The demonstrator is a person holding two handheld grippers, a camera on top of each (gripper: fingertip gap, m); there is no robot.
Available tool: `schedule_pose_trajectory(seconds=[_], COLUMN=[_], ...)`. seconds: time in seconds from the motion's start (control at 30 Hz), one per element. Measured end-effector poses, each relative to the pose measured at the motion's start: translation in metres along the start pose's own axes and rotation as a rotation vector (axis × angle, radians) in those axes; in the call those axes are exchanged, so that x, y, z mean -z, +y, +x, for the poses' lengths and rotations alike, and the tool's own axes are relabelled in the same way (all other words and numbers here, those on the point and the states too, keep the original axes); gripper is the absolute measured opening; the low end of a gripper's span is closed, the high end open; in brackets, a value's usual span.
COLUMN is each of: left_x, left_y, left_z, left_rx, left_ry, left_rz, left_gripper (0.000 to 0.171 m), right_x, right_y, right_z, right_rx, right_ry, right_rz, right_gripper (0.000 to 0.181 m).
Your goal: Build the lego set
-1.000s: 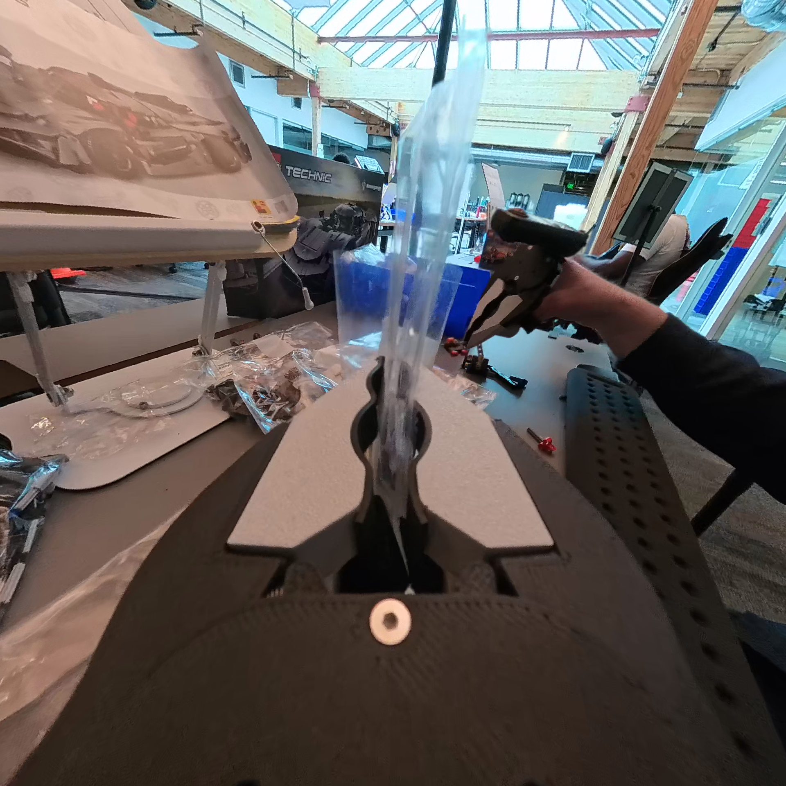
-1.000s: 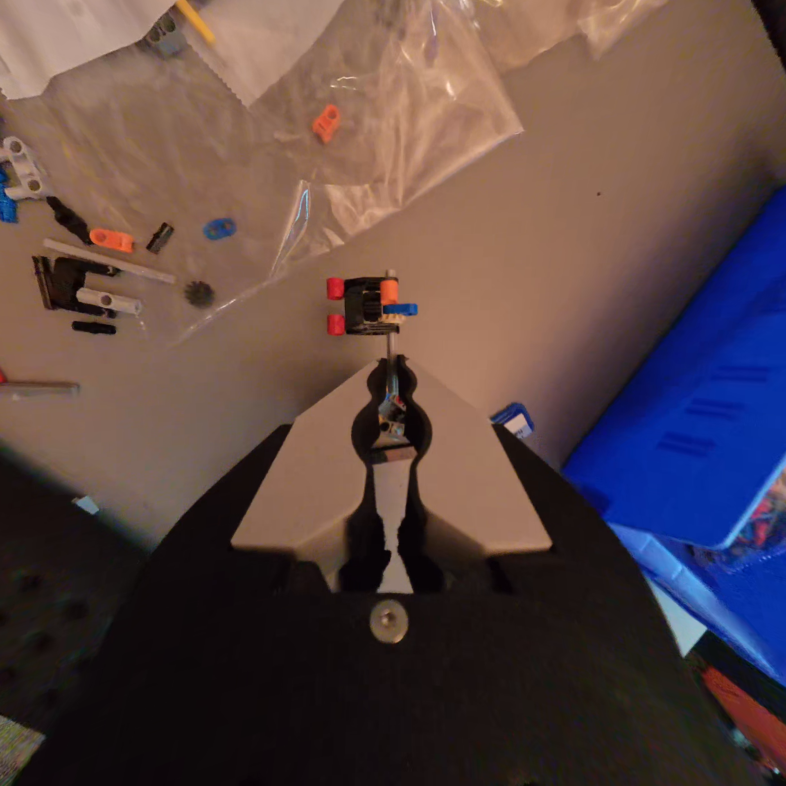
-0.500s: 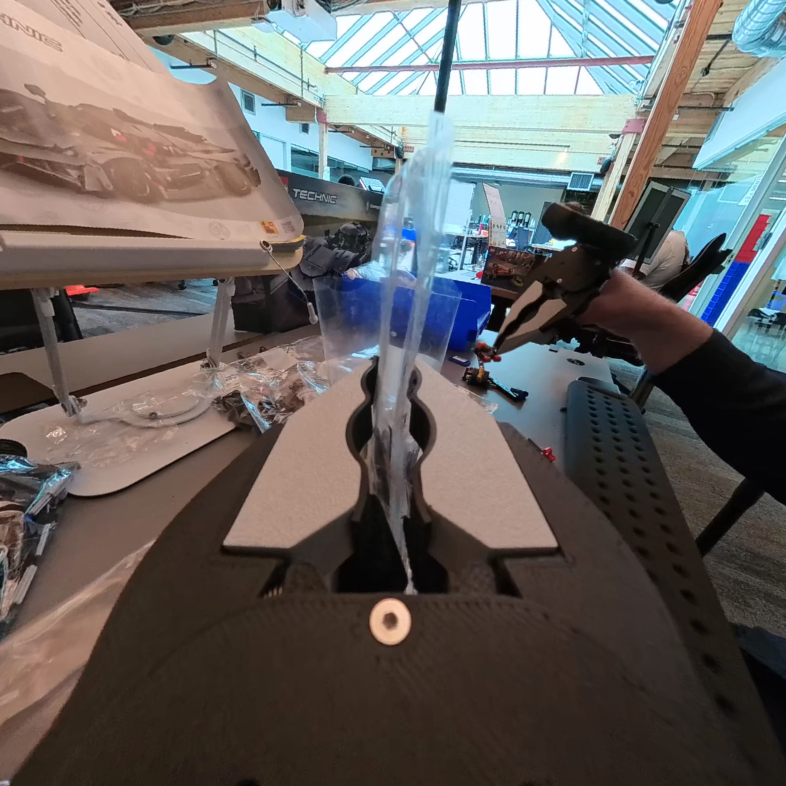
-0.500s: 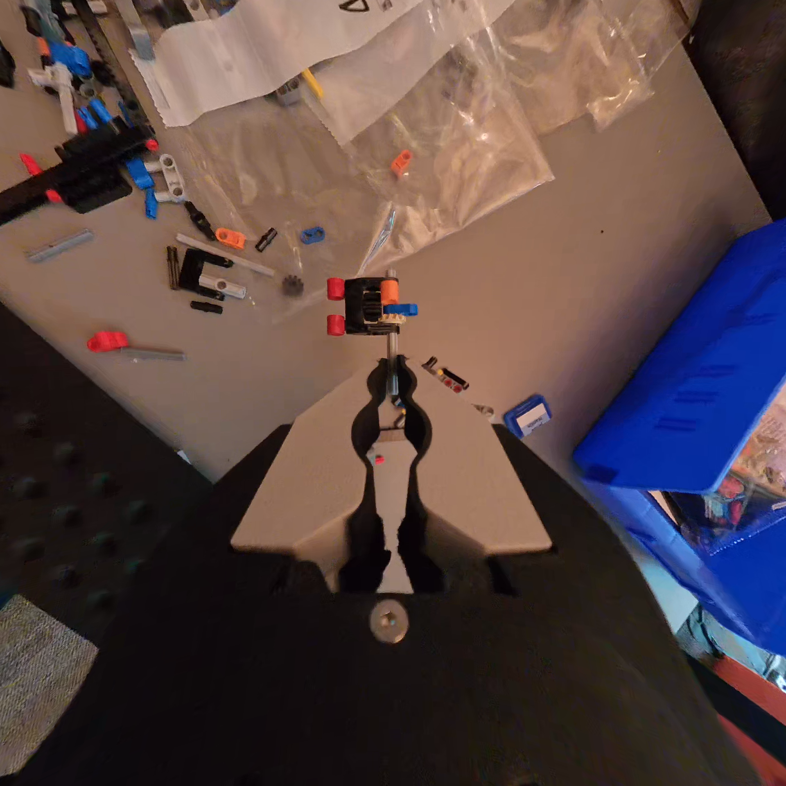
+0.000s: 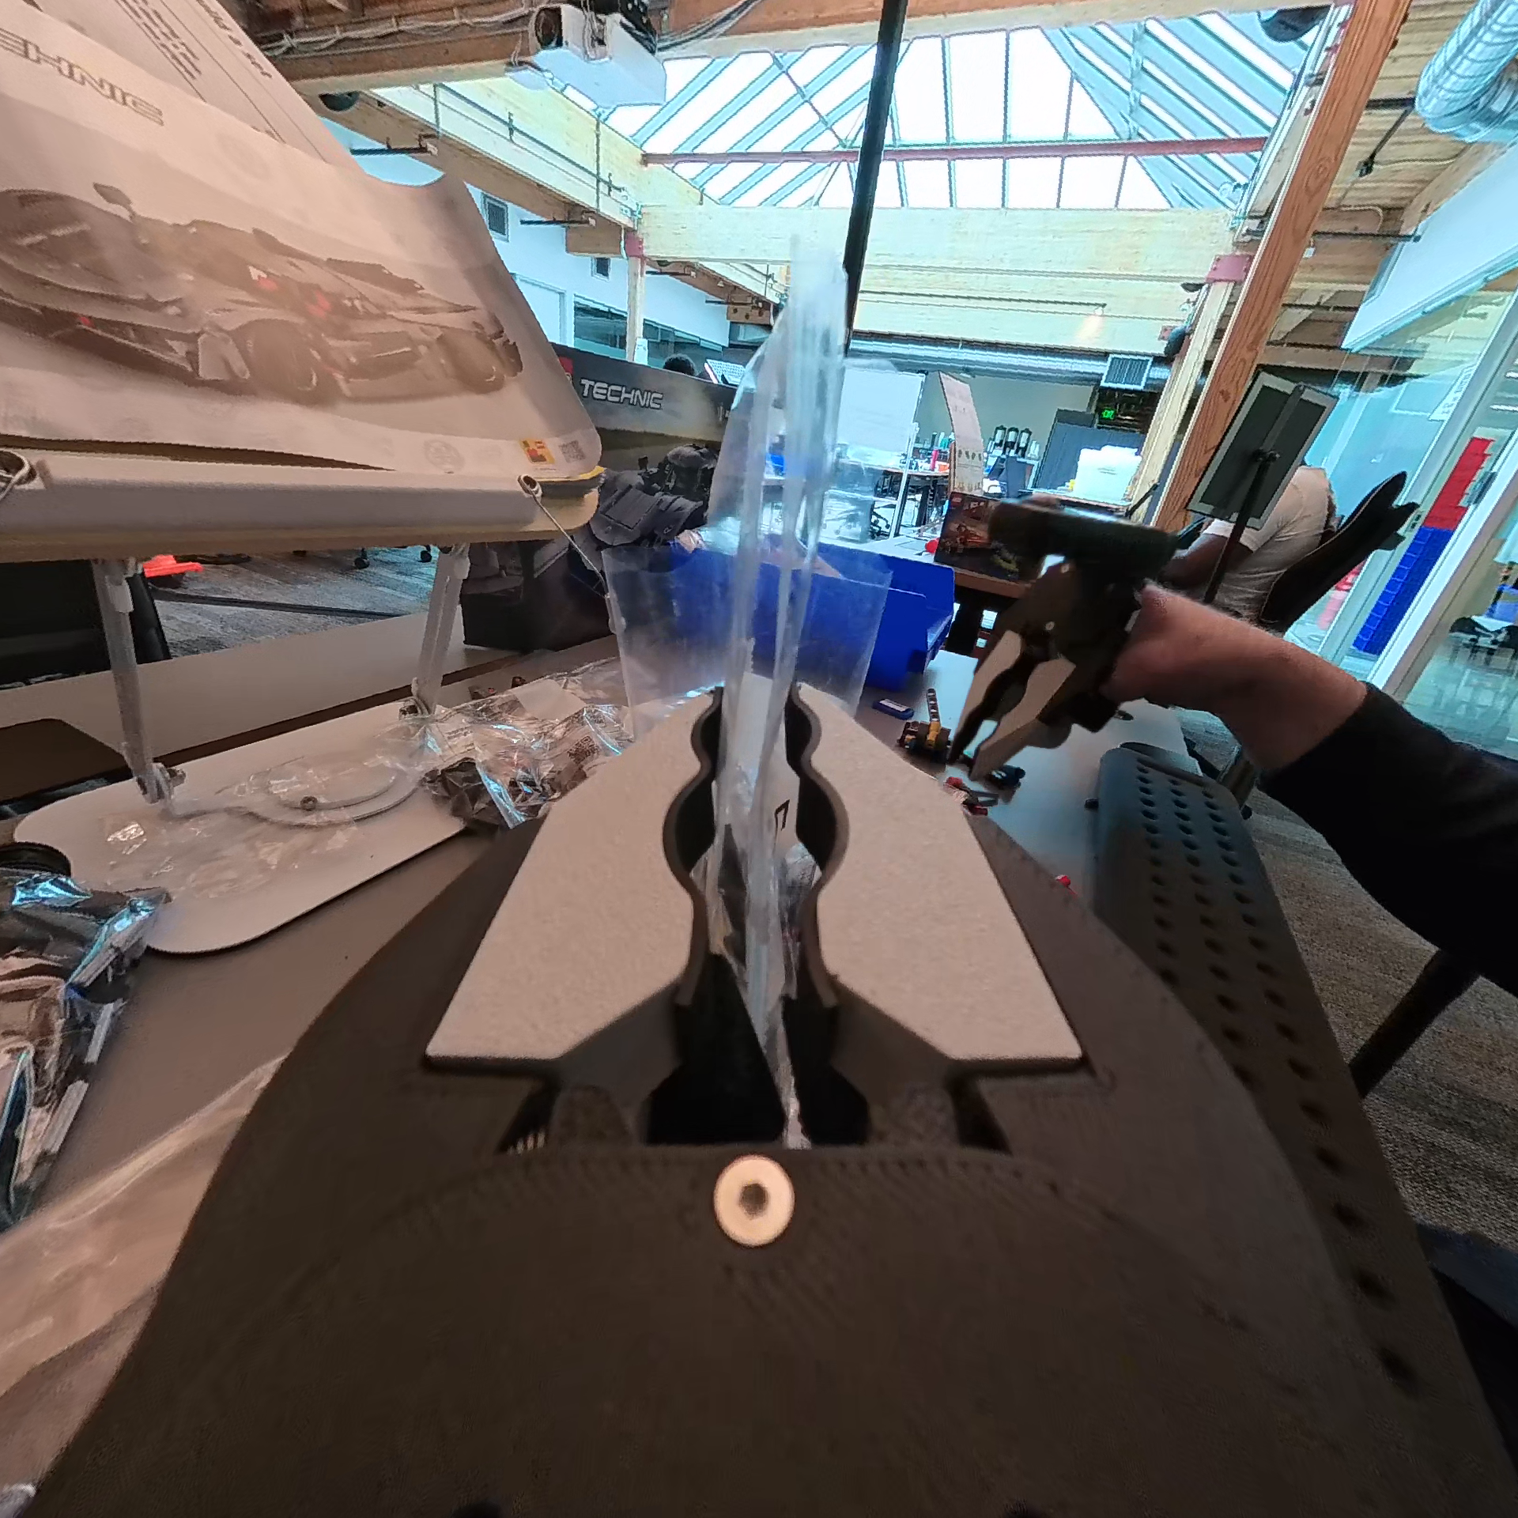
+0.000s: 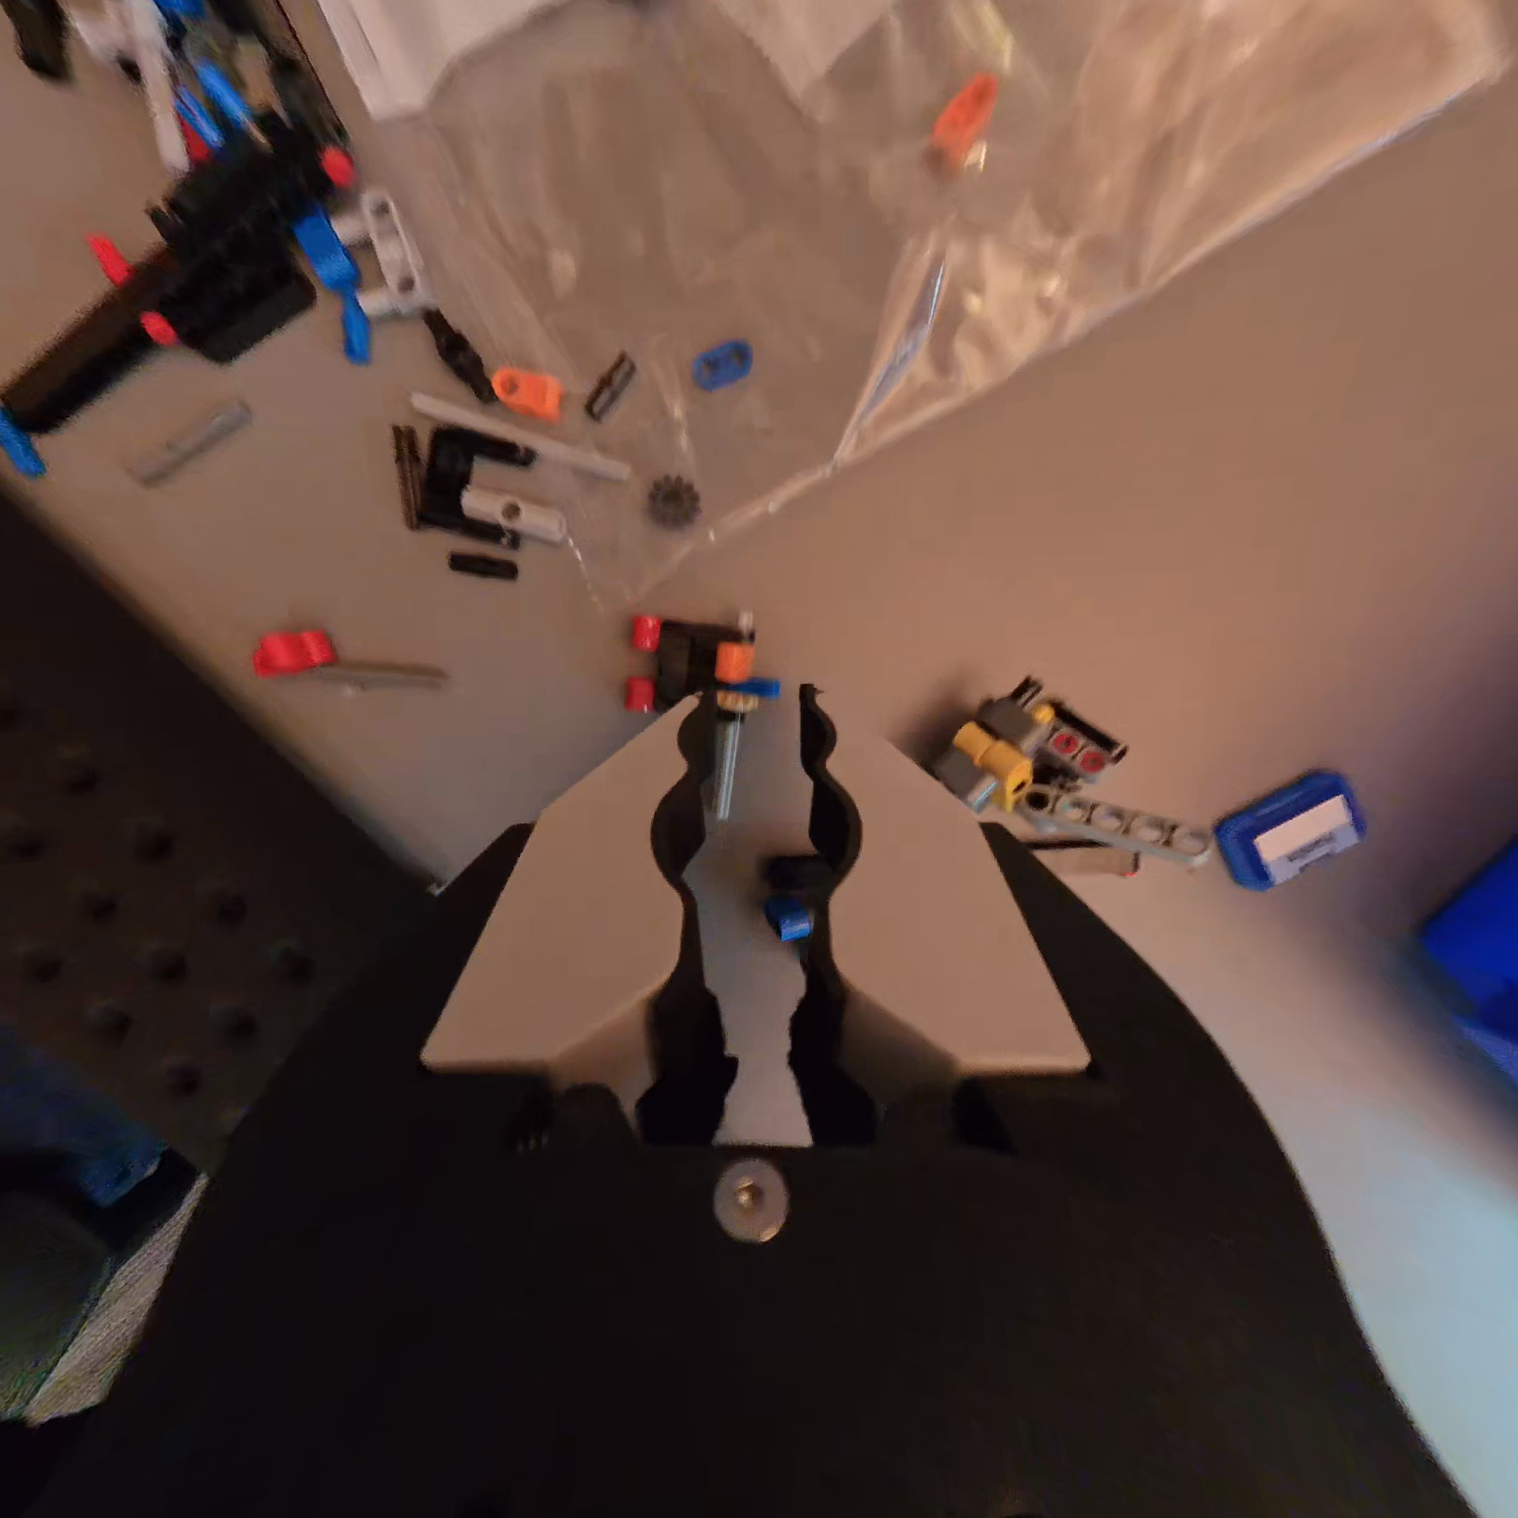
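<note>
Most of the build looks undone: loose pieces [image 6: 526, 394] litter the table [image 6: 1150, 526], the left gripper [image 5: 756, 821] pinches a clear bag [image 5: 772, 575], and the right gripper [image 6: 747, 698], spread apart, has a small assembly [image 6: 698, 661] at its tips.

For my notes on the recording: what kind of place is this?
Probably an open-plan workshop or office: skylight roof on timber beams, more desks behind, and a table strewn with Lego parts.
</note>
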State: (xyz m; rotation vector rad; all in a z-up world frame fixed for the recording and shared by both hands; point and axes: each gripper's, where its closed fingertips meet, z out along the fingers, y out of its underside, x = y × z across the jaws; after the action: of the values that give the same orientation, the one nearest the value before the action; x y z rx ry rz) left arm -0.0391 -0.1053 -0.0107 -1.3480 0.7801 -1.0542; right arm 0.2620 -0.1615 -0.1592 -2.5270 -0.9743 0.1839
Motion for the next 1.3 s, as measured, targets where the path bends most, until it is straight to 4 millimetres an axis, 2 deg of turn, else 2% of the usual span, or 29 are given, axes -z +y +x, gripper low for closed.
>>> schedule_pose_trajectory(seconds=[0.07, 0.17, 0.23, 0.33, 0.43, 0.57, 0.67, 0.8, 0.87, 1.0, 1.13, 1.23, 1.3], left_x=[0.000, 0.000, 0.000, 0.000, 0.000, -0.001, 0.000, 0.000, -0.001, 0.000, -0.001, 0.000, 0.000], left_y=[0.001, 0.001, 0.001, 0.001, 0.001, 0.001, 0.001, 0.001, 0.002, 0.002, 0.002, 0.003, 0.003], left_z=[-0.001, -0.002, -0.002, -0.002, -0.002, -0.001, -0.001, -0.002, -0.002, -0.002, -0.002, -0.002, -0.002], left_rx=[0.000, 0.000, -0.001, -0.001, -0.001, -0.002, -0.001, 0.000, -0.001, -0.001, -0.001, 0.000, 0.000], left_ry=[-0.001, -0.004, -0.005, -0.005, -0.002, -0.001, -0.003, -0.003, -0.003, -0.004, -0.004, -0.007, -0.006], left_rz=[-0.004, -0.006, -0.005, -0.006, -0.008, -0.010, -0.008, -0.009, -0.011, -0.011, -0.016, -0.018, -0.018], left_gripper=[0.013, 0.013, 0.013, 0.013, 0.013, 0.013, 0.012, 0.013, 0.013, 0.012, 0.013, 0.013, 0.013], right_x=[0.006, 0.001, -0.009, -0.023, -0.027, -0.032, -0.034, -0.019, -0.011, -0.005, -0.021, -0.046, -0.055], right_y=[-0.017, -0.032, -0.036, -0.030, -0.032, -0.033, -0.032, -0.050, -0.057, -0.071, -0.080, -0.074, -0.072], right_z=[0.000, -0.014, -0.021, -0.020, -0.015, -0.004, -0.001, -0.001, 0.006, 0.004, 0.019, 0.035, 0.040], right_rx=[0.058, 0.212, 0.303, 0.390, 0.394, 0.415, 0.405, 0.379, 0.347, 0.344, 0.356, 0.284, 0.242], right_ry=[0.034, 0.060, 0.084, 0.136, 0.176, 0.240, 0.235, 0.224, 0.248, 0.215, 0.274, 0.226, 0.188], right_rz=[0.055, 0.059, 0.031, -0.037, -0.031, -0.039, -0.054, 0.032, 0.051, 0.111, 0.058, -0.017, -0.038], right_gripper=[0.027, 0.035, 0.038, 0.043, 0.038, 0.000, 0.000, 0.000, 0.000, 0.000, 0.000, 0.000, 0.000])
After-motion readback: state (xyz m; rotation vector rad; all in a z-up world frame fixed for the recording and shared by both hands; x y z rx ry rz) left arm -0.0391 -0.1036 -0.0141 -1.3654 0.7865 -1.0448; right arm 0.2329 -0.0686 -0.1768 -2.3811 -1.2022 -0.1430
